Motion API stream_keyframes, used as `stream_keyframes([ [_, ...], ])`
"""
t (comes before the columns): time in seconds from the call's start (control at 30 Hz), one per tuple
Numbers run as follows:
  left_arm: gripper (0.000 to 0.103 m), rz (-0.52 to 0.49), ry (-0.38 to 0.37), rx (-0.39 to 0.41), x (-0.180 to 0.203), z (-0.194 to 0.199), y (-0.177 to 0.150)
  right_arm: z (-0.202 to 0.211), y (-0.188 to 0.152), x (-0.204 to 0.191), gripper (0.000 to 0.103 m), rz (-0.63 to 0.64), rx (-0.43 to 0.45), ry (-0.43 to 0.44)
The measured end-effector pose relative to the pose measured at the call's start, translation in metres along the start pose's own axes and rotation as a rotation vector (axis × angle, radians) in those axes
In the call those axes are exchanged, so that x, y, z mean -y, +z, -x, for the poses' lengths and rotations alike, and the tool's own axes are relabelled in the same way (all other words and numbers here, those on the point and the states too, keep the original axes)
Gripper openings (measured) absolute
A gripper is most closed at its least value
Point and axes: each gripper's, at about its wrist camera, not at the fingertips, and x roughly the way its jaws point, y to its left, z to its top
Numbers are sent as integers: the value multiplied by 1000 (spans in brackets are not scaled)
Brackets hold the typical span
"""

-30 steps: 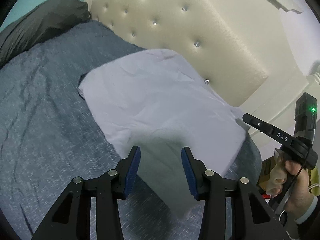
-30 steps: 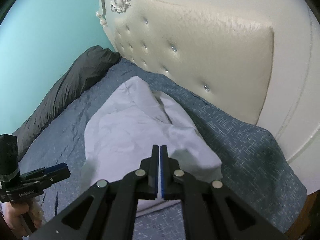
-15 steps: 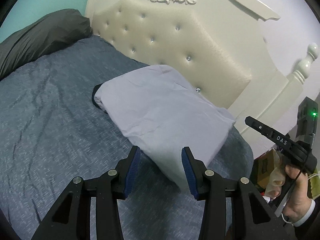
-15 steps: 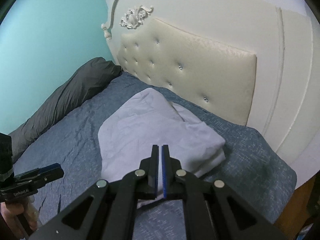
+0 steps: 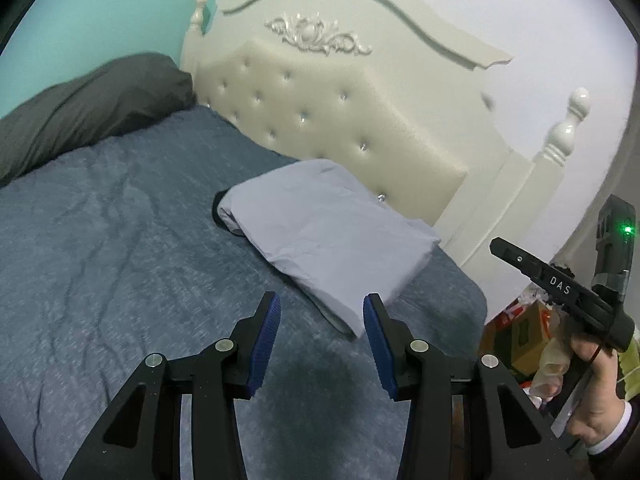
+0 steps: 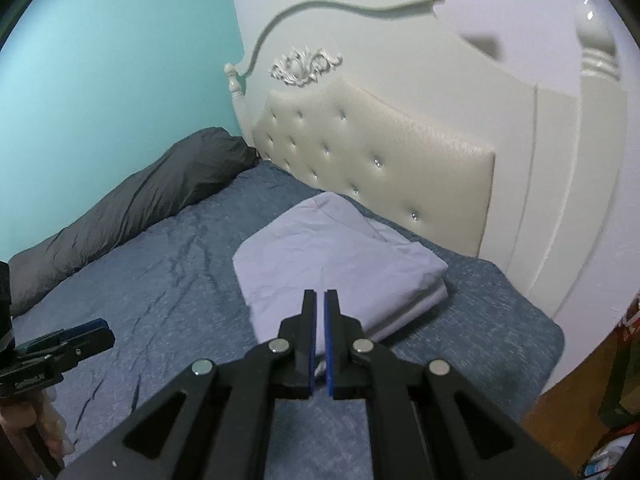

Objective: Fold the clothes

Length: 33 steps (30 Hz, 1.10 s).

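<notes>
A pale lilac garment [image 5: 332, 236] is seen folded into a flat, layered rectangle on the blue bedspread [image 5: 120, 260], near the padded cream headboard [image 5: 340, 120] and close to the bed's right-hand corner. It is judged to be light, soft and limp: it would sag and come unfolded if lifted by one edge, so it is best taken at two corners of the stacked side, where the layers [image 6: 416, 300] can be pinched together. The left gripper [image 5: 322, 330] is held above the bedspread with its jaws released and part open, nothing between them. The right gripper [image 6: 319, 334] is held clear of the cloth with its jaws clenched almost together on nothing. A dark grey pillow [image 6: 132, 208] lies well apart along the teal wall [image 6: 112, 60]. Boxes and clutter [image 5: 528, 328] are seen on the floor beside the bed. Nothing is seen in the way of the garment.
</notes>
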Motion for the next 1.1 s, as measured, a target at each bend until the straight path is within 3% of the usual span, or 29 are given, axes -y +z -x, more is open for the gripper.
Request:
stream_keyframes([
  [0.23, 55, 6, 57, 47, 31, 89, -28, 83, -10, -13, 4, -11, 25, 3],
  [0.43, 55, -3, 75, 73, 65, 155, -45, 155, -24, -20, 5, -43, 38, 7],
  [0.63, 58, -28, 76, 109, 89, 209, -55, 212, -44, -30, 30, -31, 42, -8],
  [0.8, 60, -44, 84, 125, 99, 238, -64, 238, -58, -35, 34, -35, 34, -34],
  [0.93, 61, -58, 92, 135, 105, 253, -70, 253, -64, -39, 52, -40, 43, -39],
  [1.1, 65, -72, 98, 142, 111, 262, -74, 263, -68, -44, 57, -39, 48, -43],
])
